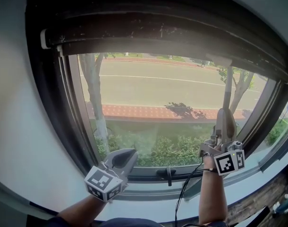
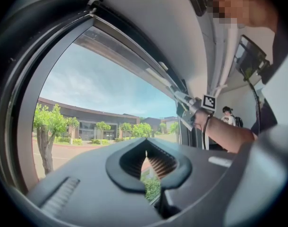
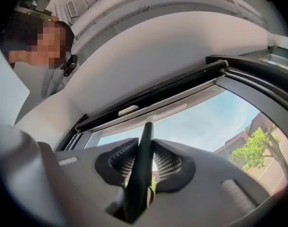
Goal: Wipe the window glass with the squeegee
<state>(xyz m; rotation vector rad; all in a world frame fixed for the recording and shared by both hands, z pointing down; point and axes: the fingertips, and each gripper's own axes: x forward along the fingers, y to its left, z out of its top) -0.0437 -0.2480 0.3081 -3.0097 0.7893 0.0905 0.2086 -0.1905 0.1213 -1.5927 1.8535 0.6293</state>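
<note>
The window glass (image 1: 158, 93) fills the head view, with a street and trees behind it. My right gripper (image 1: 225, 118) is raised against the right part of the pane and is shut on the squeegee's dark handle (image 3: 143, 160). The thin handle (image 1: 227, 86) runs up to a pale blade (image 3: 170, 109) near the top of the glass. My left gripper (image 1: 126, 155) is low at the left, near the bottom frame, shut with nothing in it. In the left gripper view its jaws (image 2: 146, 148) meet at the tips, and the right gripper (image 2: 197, 105) shows beyond them.
A dark frame (image 1: 49, 93) surrounds the pane, with a roller blind housing (image 1: 148, 32) across the top. A black window handle (image 1: 168, 173) sits on the bottom rail. A cable (image 1: 184, 193) hangs from my right arm. A white wall (image 1: 16, 126) lies to the left.
</note>
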